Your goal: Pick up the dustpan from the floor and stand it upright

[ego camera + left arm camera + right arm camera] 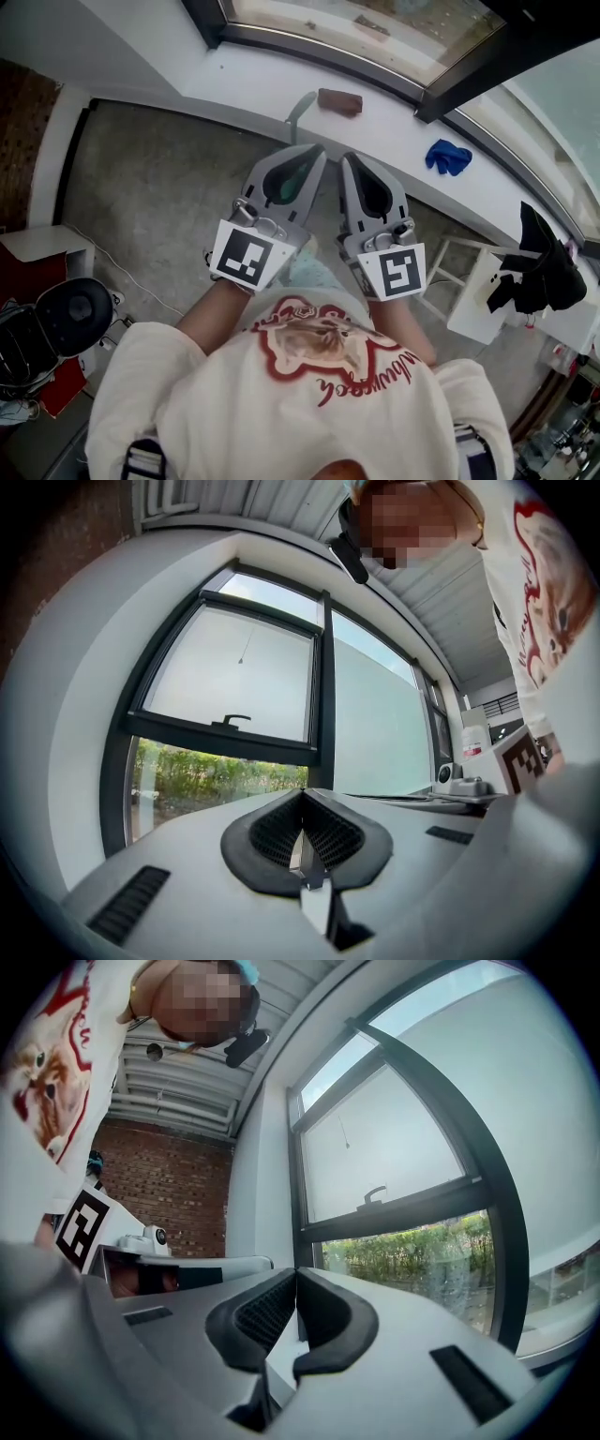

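Note:
In the head view a pale teal dustpan handle (301, 110) rises against the edge of the white window sill (244, 80). More teal shows through the frame of my left gripper (317, 150), just below the handle; the rest of the dustpan is hidden under the grippers. My right gripper (348, 159) is held close beside the left, and both point at the sill. The left gripper (304, 797) has its pads closed together. The right gripper (295, 1274) is shut with nothing between its pads. Both gripper views show only the window.
A brown block (339, 101) and a blue cloth (448, 157) lie on the sill. A white stand (476, 305) with a black item (541, 269) is at the right. A black round device (75, 314) and a white cable (131, 281) are on the grey floor at left.

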Tool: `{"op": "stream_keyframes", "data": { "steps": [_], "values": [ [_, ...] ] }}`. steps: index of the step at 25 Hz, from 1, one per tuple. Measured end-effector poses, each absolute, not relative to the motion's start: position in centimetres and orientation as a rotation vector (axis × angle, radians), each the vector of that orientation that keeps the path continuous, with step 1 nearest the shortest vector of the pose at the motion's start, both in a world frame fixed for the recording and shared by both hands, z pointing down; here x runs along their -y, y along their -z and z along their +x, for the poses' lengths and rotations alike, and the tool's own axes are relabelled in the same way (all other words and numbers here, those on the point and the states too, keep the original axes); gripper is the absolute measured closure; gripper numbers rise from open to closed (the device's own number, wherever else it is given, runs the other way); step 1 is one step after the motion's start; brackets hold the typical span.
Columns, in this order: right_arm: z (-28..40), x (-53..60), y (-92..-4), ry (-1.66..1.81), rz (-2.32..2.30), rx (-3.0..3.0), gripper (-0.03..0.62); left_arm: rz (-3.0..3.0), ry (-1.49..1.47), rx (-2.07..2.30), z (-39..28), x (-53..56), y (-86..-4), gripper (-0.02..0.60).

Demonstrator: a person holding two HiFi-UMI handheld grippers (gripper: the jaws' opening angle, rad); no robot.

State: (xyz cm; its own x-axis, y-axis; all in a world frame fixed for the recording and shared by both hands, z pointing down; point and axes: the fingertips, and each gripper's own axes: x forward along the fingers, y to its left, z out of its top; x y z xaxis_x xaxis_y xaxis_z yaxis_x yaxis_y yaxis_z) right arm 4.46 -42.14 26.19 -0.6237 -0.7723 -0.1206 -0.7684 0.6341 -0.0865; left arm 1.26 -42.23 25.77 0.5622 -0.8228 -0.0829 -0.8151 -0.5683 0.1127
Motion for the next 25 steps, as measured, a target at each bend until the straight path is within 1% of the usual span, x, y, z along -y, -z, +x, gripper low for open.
{"op": "stream_keyframes", "data": {
  "steps": [7, 16, 21, 25],
  "values": [
    [3.1, 36.3, -24.8, -0.080, -1.350, -2.669, 0.569, 2.814, 0.244, 1.346, -0.5, 36.1, -23.7, 0.561],
    [-3.1, 22.3, -23.6, -0.053, -1.519, -2.516, 0.569, 2.852, 0.231, 1.252, -7.9, 22.1, -23.5, 0.561],
    [-4.8, 16.3, -22.1, -0.038, -1.556, -2.487, 0.569, 2.877, 0.203, 1.151, -8.1, 16.1, -23.1, 0.561],
    [-3.9, 13.4, -21.3, -0.071, -1.578, -2.482, 0.569, 2.892, 0.215, 1.125, -7.4, 13.3, -22.6, 0.561]
  ]
}}
